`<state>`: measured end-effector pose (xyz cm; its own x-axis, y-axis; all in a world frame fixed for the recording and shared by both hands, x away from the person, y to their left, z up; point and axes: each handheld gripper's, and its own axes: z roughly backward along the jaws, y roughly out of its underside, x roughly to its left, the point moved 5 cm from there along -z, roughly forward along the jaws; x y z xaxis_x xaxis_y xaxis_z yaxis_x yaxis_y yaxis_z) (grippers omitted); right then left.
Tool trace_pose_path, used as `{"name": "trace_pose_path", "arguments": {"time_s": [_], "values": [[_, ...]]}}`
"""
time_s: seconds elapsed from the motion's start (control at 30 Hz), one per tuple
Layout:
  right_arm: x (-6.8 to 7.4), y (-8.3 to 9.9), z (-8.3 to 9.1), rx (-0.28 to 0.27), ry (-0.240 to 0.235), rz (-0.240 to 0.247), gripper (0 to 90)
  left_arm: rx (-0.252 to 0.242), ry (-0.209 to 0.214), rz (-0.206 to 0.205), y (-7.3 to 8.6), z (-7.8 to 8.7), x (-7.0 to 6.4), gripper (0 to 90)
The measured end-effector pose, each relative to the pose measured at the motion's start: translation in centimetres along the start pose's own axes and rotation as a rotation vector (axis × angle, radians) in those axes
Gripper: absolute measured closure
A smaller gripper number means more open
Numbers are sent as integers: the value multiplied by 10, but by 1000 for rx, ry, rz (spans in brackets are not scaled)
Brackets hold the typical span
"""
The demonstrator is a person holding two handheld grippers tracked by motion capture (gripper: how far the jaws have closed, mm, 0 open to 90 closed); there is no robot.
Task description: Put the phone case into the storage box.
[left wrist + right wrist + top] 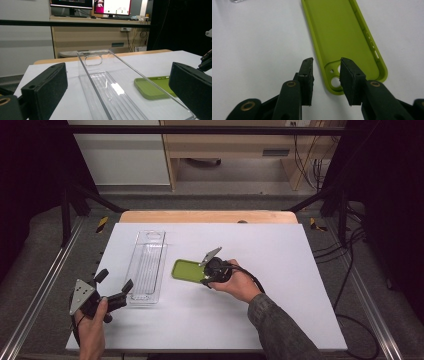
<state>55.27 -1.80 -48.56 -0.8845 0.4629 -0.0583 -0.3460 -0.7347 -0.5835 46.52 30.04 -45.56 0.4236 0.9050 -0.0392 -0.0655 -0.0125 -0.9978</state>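
White-topped table [280,320]; wooden desk [100,35] with monitors [112,7] behind; grey floor [50,225]

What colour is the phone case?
Green; the phone case shows best in the right gripper view.

No readable text, label, brand or number showing anywhere. Two monitors [90,5] glowing behind desk in left gripper view, but screen contents too small and blurred for reading. Green phone case [342,42] and clear plastic tray [112,87] showing no print.
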Motion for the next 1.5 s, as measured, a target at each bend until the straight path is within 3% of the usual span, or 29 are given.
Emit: {"name": "trace_pose_path", "arguments": {"time_s": [0.3, 0.93, 1.5], "values": [[-2, 2, -8, 31, -7, 23, 724, 5, 9, -1, 0, -1, -2, 17], [0, 4, -17, 77, -30, 57, 797, 6, 13, 1, 0, -1, -2, 19], [5, 2, -18, 112, 8, 201, 866, 15, 10, -1, 1, -1, -3, 20]]}}
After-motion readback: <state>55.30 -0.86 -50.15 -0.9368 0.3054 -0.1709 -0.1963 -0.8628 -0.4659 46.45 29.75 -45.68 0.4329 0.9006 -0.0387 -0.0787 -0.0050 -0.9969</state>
